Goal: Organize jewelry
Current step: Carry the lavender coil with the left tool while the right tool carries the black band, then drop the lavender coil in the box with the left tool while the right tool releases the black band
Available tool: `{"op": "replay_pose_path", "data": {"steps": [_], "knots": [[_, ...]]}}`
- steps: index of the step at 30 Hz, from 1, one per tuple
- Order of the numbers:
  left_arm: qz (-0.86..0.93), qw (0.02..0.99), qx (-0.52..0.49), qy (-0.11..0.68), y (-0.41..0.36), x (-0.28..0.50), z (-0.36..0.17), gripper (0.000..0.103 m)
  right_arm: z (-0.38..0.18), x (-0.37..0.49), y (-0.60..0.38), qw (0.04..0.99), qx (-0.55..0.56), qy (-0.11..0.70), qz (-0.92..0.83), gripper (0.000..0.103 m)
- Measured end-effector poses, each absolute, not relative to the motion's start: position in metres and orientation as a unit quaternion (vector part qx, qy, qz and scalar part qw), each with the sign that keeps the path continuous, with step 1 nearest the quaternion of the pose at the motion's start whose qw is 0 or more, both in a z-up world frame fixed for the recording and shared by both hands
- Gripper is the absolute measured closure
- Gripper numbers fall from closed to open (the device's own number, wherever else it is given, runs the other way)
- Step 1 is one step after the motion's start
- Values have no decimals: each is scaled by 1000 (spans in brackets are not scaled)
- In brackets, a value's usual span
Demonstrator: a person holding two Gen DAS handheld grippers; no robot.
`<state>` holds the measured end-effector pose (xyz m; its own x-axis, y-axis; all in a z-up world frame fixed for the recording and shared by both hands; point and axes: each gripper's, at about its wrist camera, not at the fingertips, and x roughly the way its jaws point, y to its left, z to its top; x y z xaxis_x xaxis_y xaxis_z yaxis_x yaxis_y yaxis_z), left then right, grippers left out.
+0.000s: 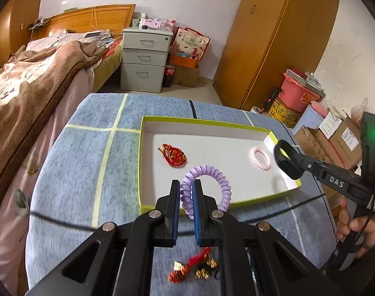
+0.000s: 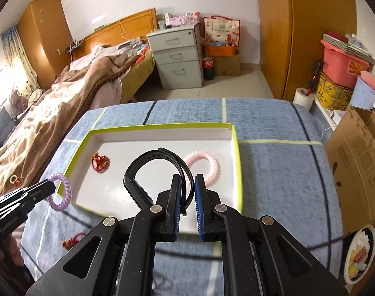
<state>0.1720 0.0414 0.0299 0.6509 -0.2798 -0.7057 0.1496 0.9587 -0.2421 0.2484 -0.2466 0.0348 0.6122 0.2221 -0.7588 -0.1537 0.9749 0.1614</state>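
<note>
The table [image 1: 71,162] was covered in a matt, slightly fuzzy blue cloth with pale woven lines; the tray [image 1: 212,122] looked like smooth white cardboard with a lime-green paper edge; the purple coil bracelet [image 1: 204,172] was glossy plastic, as was the pink coil bracelet [image 1: 261,158]; the red cord bracelet [image 1: 174,155] was braided thread with gold flecks; the black strap [image 2: 148,162] looked like matt rubber; the left tool [image 1: 186,192] was matt black plastic with ribbed blue pads and shiny metal rivets; the wardrobe [image 2: 310,29] was semi-gloss wood.
</note>
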Motion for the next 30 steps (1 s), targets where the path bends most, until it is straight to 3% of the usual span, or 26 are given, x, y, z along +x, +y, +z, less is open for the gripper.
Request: {"op": "replay_pose_path", "data": {"steps": [30], "knots": [[-107,876,-86,462,39,221,-16,93,-2,317,-222,877,15,470,99,92]]}}
